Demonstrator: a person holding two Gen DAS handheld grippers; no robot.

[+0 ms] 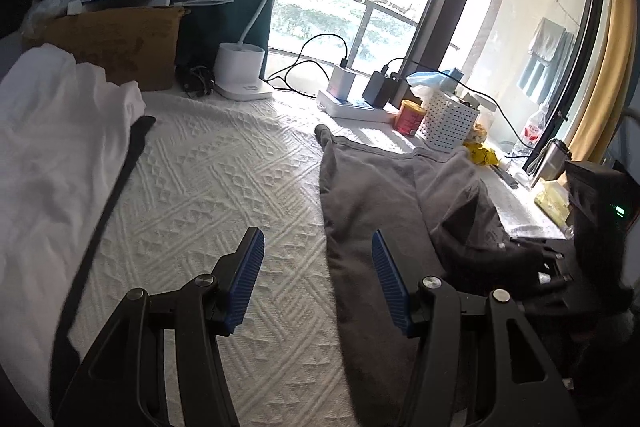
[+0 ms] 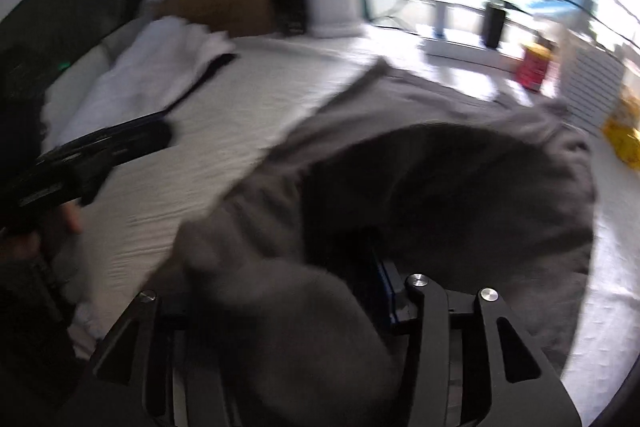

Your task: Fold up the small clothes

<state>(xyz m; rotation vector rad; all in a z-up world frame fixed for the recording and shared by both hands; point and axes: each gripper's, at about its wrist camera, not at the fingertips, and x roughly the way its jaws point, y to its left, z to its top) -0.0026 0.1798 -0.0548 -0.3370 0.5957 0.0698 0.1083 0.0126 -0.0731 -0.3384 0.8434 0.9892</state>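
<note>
Grey garment [image 1: 372,195] lies along the right side of the white bedspread [image 1: 224,187], part-gathered and not yet neatly folded, so most folding seems left; left gripper [image 1: 318,279] hangs spread and empty over the bedspread beside it; only the blurred right view shows the right gripper [image 2: 320,291] pinching the cloth, lifted over its fingers.

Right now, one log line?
left gripper: open, empty | right gripper: fingers hidden by grey garment | cloth bunched, unfolded
</note>
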